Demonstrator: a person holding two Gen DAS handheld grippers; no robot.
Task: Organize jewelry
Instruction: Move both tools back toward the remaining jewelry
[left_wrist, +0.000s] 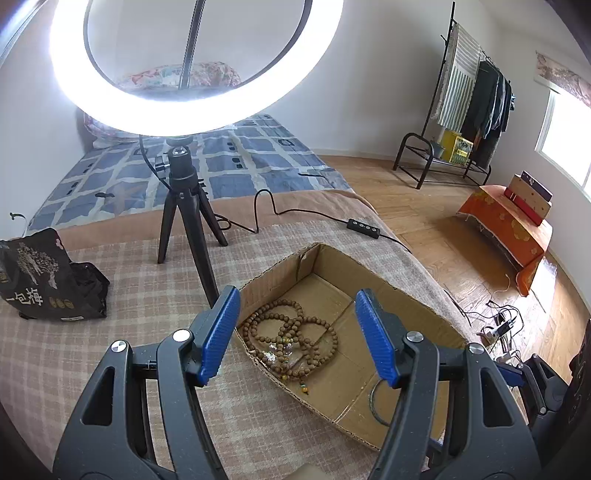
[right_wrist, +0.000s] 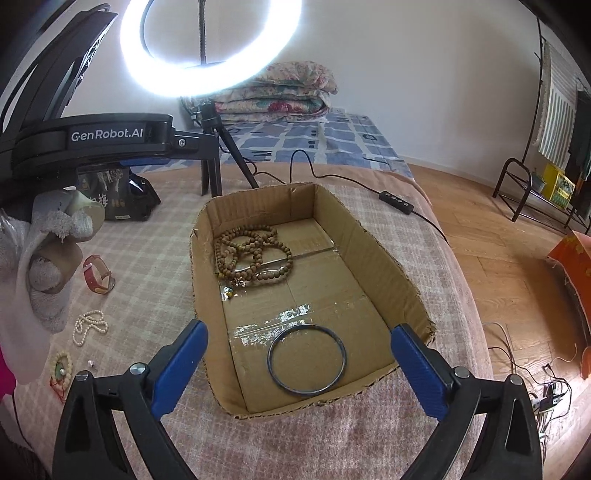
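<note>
An open cardboard box (right_wrist: 373, 258) sits on the plaid blanket; it also shows in the left wrist view (left_wrist: 413, 295). Inside lie brown wooden prayer beads (right_wrist: 251, 254), also seen in the left wrist view (left_wrist: 295, 339), and a dark bangle (right_wrist: 307, 360), partly hidden behind a finger in the left wrist view (left_wrist: 373, 402). Left of the box on the blanket lie a red-strap watch (right_wrist: 96, 274), a pearl necklace (right_wrist: 88, 326) and a beaded bracelet (right_wrist: 61, 365). My left gripper (left_wrist: 297, 336) is open and empty above the box. My right gripper (right_wrist: 297, 369) is open and empty over the bangle.
A ring light on a tripod (left_wrist: 184, 206) stands behind the box, its cable and remote (left_wrist: 364, 224) trailing right. A black snack bag (left_wrist: 40, 280) lies at the left. The bed edge drops to wooden floor (right_wrist: 498, 258) on the right.
</note>
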